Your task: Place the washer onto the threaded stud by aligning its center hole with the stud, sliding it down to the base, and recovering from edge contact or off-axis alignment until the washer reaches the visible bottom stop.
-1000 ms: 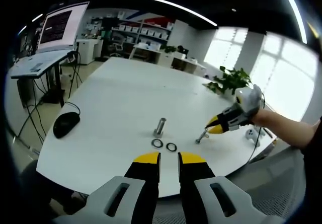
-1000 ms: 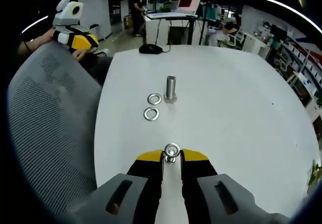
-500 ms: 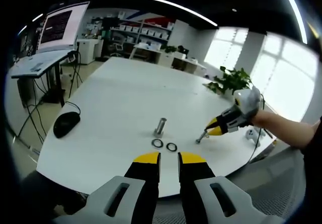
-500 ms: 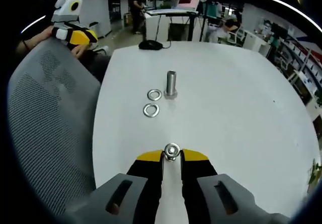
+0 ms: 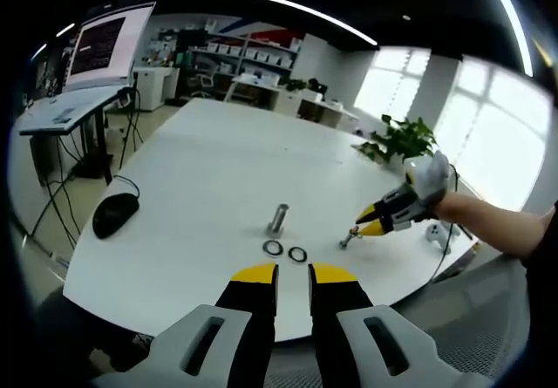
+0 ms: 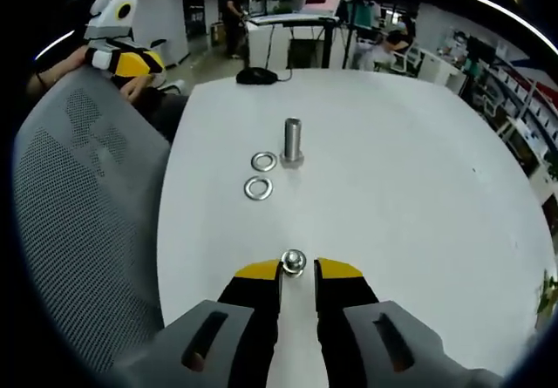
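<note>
So on our big white table (image 6: 418, 196) the threaded stud (image 6: 292, 140) stands near the middle, and two washers (image 6: 261, 174) lie flat just beside it. Our right gripper (image 6: 297, 270) is closed on a small bolt (image 6: 293, 262) near the table's edge. Our left gripper (image 5: 292, 275) hangs off the edge, a bit open, holding nothing. If we tip a washer, it could catch on the stud's top
</note>
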`<state>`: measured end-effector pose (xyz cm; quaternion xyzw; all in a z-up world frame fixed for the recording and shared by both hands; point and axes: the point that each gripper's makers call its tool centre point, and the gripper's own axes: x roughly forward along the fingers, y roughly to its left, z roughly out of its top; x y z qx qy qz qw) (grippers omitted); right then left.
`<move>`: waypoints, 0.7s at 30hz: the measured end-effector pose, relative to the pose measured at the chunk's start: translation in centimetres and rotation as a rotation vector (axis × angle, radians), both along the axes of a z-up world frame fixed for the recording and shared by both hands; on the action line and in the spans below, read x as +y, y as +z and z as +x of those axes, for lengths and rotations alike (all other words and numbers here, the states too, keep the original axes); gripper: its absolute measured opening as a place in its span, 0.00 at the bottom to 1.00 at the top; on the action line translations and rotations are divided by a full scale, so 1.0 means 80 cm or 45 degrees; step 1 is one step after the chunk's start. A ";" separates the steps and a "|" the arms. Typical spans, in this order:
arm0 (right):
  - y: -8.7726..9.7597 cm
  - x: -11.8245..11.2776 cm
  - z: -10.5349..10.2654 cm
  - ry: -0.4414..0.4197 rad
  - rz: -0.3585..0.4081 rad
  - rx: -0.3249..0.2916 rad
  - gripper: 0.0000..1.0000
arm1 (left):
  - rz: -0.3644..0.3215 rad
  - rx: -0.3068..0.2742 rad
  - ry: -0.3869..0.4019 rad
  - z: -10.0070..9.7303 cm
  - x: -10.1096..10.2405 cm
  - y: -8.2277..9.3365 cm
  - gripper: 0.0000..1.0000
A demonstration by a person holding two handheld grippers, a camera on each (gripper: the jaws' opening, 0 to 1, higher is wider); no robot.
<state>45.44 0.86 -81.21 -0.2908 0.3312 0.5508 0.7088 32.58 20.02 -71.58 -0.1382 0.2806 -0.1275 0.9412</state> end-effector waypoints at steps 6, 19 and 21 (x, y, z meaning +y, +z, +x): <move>-0.005 -0.008 0.003 -0.027 -0.024 0.007 0.17 | 0.002 0.004 -0.007 0.000 -0.001 -0.001 0.11; -0.021 -0.033 0.018 -0.126 -0.094 -0.003 0.17 | 0.003 0.006 -0.017 -0.001 -0.003 -0.001 0.11; -0.023 -0.035 0.018 -0.132 -0.097 0.002 0.17 | 0.003 0.005 -0.017 -0.001 -0.003 -0.001 0.11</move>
